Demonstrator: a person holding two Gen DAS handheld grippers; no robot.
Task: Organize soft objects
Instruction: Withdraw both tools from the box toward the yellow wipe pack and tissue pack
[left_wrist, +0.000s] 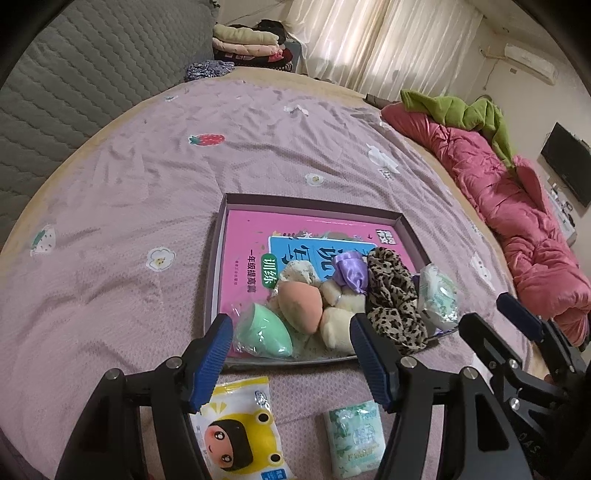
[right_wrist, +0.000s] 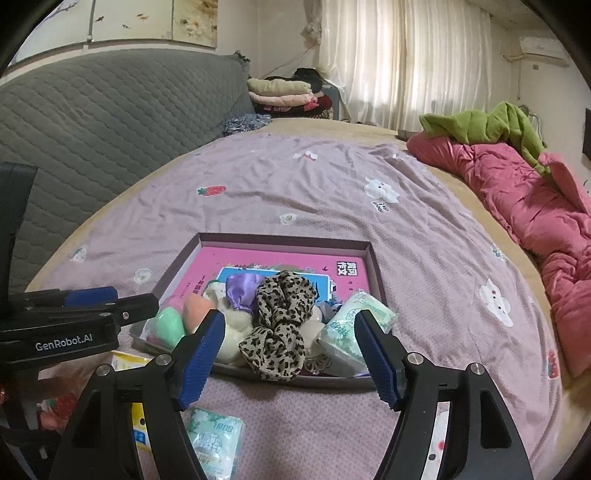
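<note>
Both grippers hang wide and empty above the near edge of the shallow tray (left_wrist: 216, 258), left gripper (left_wrist: 291, 363) over the mint sponge (left_wrist: 264, 334) and peach sponge (left_wrist: 299, 304), right gripper (right_wrist: 290, 360) over the crumpled leopard scrunchie (right_wrist: 280, 325) and tissue pack (right_wrist: 351, 325) heaped inside.

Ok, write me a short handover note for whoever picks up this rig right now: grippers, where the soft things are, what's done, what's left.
Left gripper: open, nothing between its fingers.
Right gripper: open, nothing held.
In the tray, piled at its near end on a pink book: green sponge, peach sponge, purple scrunchie, leopard scrunchie, a tissue pack, cream plush pieces.
Still on the bedsheet in front of the tray: yellow cartoon packet and a second tissue pack.
Left: move those two into the tray.
</note>
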